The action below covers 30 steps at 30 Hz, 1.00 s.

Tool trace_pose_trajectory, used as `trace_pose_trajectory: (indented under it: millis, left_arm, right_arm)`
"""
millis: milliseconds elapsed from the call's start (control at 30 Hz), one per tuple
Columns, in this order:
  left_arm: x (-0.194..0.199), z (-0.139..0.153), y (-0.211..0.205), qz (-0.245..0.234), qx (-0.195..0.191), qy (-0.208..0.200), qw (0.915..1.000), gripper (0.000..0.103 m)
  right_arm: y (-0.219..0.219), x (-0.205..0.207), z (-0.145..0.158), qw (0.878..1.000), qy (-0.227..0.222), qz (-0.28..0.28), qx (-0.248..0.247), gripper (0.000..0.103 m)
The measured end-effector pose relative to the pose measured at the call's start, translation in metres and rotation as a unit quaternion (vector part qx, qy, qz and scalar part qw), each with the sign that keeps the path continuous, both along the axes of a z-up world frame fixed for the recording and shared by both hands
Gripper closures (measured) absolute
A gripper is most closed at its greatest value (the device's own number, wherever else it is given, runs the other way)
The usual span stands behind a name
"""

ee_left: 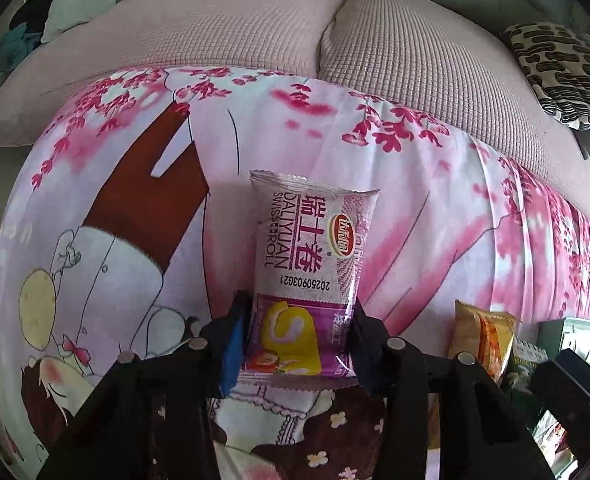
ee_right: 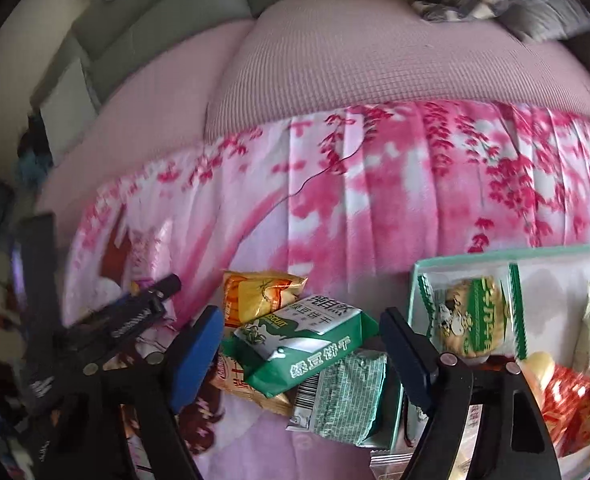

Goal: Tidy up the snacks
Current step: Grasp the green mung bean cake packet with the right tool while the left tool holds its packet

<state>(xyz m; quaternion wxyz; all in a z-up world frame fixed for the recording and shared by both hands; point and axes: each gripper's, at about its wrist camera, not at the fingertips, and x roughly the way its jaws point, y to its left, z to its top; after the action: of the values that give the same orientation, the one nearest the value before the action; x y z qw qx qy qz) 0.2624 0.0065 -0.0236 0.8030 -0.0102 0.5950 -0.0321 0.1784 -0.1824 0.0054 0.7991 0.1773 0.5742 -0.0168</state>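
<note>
A: What has the left gripper [ee_left: 295, 344] got?

B: A purple-and-white plastic Swiss roll packet [ee_left: 309, 276]. Both pads are pressed against its lower end, the blue one on its left edge, the dark one on its right. The packet stands lengthwise away from the camera over the pink blossom-print cloth [ee_left: 415, 184], its crimped clear seal at the far end.

A: How does the packet look?

B: Pale upper half with big purple characters, "DALIYUAN SWISS ROLL" in Latin letters, a red-and-gold oval logo and a printed date code. The lower half is deep purple with a picture of a yellow rolled cake slice.

A: And the right gripper [ee_right: 303, 354]?

B: Its jaws stand apart, nothing pinched. Between them lies a heap on the cloth: a green-and-white mung bean biscuit packet [ee_right: 295, 344] on top, a green gridded foil-like packet [ee_right: 345, 396] under its near end, an orange-yellow snack packet [ee_right: 261, 296] behind.

A: Anything sorted?

B: A pale green box [ee_right: 419, 280] to the right holds a green-and-white wrapped biscuit [ee_right: 471, 316] and some red and yellowish packs, too blurred to name.
</note>
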Motion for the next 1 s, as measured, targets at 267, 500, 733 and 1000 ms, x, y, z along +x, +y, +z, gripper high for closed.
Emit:
trace_pose_trajectory:
  millis: [267,500,733,1000]
  left_arm:
    - [-0.032,0.003,0.012,0.018,-0.008,0.007,0.9998,0.060]
    - [-0.059,-0.002,0.018,0.034,-0.019,0.007,0.9992,0.060]
    - [-0.073,-0.002,0.022,0.037,-0.024,0.008,0.9990,0.060]
    - [-0.054,-0.007,0.019,0.053,-0.031,0.001,0.9981,0.060]
  right_arm:
    - [0.026,0.015,-0.017,0.996,0.064,0.046,-0.050,0.027]
    - [0.031,0.016,-0.026,0.993,0.083,0.060,-0.051,0.038]
    - [0.019,0.017,-0.031,0.996,0.072,0.042,-0.022,0.040]
    - [0.007,0.013,-0.027,0.998,0.047,0.031,0.005,0.069]
